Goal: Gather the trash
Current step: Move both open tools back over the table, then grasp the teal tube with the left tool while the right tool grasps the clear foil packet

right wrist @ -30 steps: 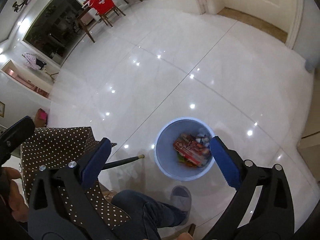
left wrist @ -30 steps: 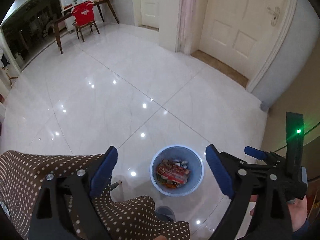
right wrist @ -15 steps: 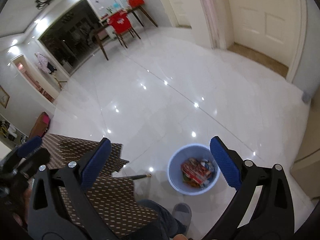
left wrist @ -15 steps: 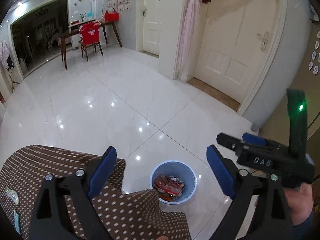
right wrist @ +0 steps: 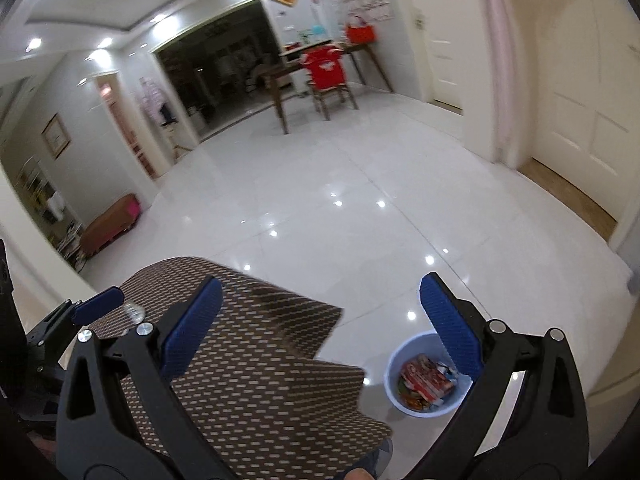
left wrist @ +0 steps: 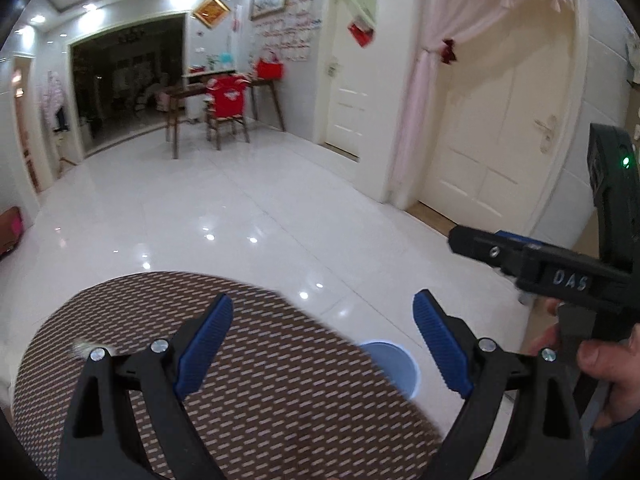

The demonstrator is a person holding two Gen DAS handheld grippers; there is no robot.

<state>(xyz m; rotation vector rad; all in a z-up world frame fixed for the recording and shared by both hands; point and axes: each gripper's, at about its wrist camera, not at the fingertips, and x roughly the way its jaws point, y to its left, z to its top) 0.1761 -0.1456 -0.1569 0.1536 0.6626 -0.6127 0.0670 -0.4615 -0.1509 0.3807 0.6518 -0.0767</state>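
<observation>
A light blue trash bin [right wrist: 424, 376] stands on the white tiled floor beside the table, with red snack wrappers [right wrist: 426, 376] inside. In the left wrist view only its rim [left wrist: 390, 362] shows past the table edge. A small pale crumpled scrap [left wrist: 86, 349] lies on the brown dotted tablecloth [left wrist: 260, 380], left of my left gripper; it also shows in the right wrist view [right wrist: 134, 312]. My left gripper [left wrist: 320, 352] is open and empty above the table. My right gripper [right wrist: 320, 328] is open and empty, above the table edge and the bin.
The round table with the brown dotted cloth [right wrist: 248, 380] fills the foreground. White doors [left wrist: 500, 132] and a pink curtain [left wrist: 420, 92] stand to the right. A wooden table and a chair with a red cover [left wrist: 226, 100] stand far across the glossy floor.
Both grippers have tilted up from looking down at the bin to looking across the room. The table now fills more of both views and hides most of the bin on the left.
</observation>
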